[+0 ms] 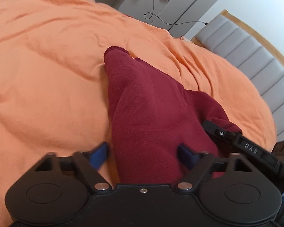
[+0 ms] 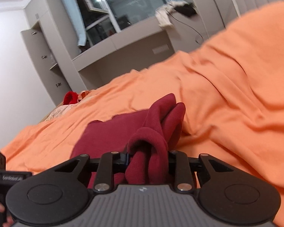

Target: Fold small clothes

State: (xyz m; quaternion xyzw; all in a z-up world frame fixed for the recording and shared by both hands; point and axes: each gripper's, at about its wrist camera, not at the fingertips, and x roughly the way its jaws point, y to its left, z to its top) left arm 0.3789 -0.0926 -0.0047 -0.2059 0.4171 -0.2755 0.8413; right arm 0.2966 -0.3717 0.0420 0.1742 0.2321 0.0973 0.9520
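While the right tool pinches the maroon garment, the left tool straddles it, spread.

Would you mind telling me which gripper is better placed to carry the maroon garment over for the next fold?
Probably the right gripper: its jaws pinch a bunched fold of the maroon garment. The left gripper only straddles the cloth, open.

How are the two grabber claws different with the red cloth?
The right gripper is pinched on a bunched fold of the dark red garment; the left gripper stands wide, its blue pads either side of flat cloth, not squeezing. Both are over the orange bedspread.
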